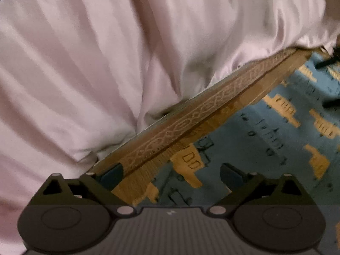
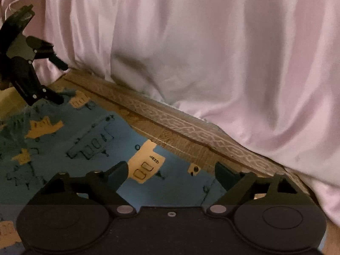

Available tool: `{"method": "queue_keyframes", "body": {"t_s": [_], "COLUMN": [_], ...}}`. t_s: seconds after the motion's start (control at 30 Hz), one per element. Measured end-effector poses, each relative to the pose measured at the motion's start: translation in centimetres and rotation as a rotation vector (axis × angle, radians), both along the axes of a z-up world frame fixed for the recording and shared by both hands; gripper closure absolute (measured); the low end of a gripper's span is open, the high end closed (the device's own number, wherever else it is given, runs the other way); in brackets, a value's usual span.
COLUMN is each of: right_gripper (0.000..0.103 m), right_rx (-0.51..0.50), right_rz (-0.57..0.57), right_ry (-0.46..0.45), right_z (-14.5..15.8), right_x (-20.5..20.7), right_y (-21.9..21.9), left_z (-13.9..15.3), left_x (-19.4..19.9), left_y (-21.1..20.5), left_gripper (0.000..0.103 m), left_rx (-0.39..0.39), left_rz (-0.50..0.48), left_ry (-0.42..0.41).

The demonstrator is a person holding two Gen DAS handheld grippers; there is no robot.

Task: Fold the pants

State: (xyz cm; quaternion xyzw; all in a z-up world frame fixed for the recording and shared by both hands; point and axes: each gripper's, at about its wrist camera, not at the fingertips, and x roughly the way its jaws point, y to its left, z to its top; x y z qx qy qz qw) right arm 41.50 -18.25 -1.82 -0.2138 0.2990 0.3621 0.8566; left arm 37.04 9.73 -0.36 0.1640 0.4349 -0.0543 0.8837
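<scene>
The pale pink satin pants [image 1: 102,59] lie wrinkled and fill the upper part of both views [image 2: 212,48]. Their near edge runs along a brown band with a pale knot pattern [image 1: 191,119]. My left gripper [image 1: 172,174] is open over that band, just off the fabric's edge, with nothing between its fingers. My right gripper [image 2: 172,173] is also open and holds nothing. It hangs over the blue floor covering, its right finger [image 2: 225,174] near the band [image 2: 191,131]. In the right wrist view the left gripper [image 2: 60,80] shows at the far left, jaws apart beside the fabric's edge.
A blue floor covering with yellow shapes and dark line drawings [image 2: 91,144] spreads below the brown band [image 1: 265,140]. A thin white cord [image 2: 14,2] lies on the fabric at the top left of the right wrist view.
</scene>
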Motion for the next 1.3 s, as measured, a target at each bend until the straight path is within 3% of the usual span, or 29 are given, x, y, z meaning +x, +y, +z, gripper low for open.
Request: {"method": "queue_keyframes", "body": {"t_s": [0.2,0.33,0.47,0.57,0.7,0.77,0.8,0.9,1.17,1.3], "right_gripper": [0.029,0.045,0.058,0.065,0.096,0.102,0.103,0.103,0.103,0.103], "right_rx": [-0.058,-0.069,-0.067,-0.071,-0.064,-0.065,-0.064,-0.066,-0.028,-0.063], "right_rz": [0.084,0.099,0.109,0.134,0.13,0.129,0.124,0.09,-0.024,-0.041], "right_ry": [0.018,0.017,0.04,0.044,0.06,0.057,0.051,0.015,-0.168,-0.148], "right_z": [-1.3,-2.2,-2.5,-2.5,-2.5,-2.6,-2.6,-2.6,-0.7,-1.9], "right_x": [2.5,3.2,3.9,3.9,3.8,3.5,3.3,2.9,4.4,6.0], "right_y": [2.0,2.6,3.0,2.9,3.0,3.2,3.2,3.5,5.2,6.6], "left_z": [-1.5,-2.3,-2.9,-3.3,-3.0,-3.0,-2.9,-3.1,-1.7,-1.0], "left_x": [2.4,3.9,4.4,4.6,4.4,4.5,4.4,4.2,4.5,5.0], "left_y": [1.3,2.0,2.2,2.2,2.0,1.8,1.6,1.0,0.7,1.1], "left_gripper": [0.005,0.019,0.025,0.04,0.061,0.077,0.086,0.098,0.101,0.101], "left_rx": [-0.054,-0.077,-0.101,-0.112,-0.124,-0.128,-0.131,-0.102,-0.079,-0.065], "left_rz": [-0.073,-0.085,-0.151,-0.178,-0.185,-0.167,-0.148,-0.111,0.046,0.097], "left_ry": [0.034,0.08,0.114,0.148,0.159,0.161,0.162,0.145,-0.013,-0.075]}}
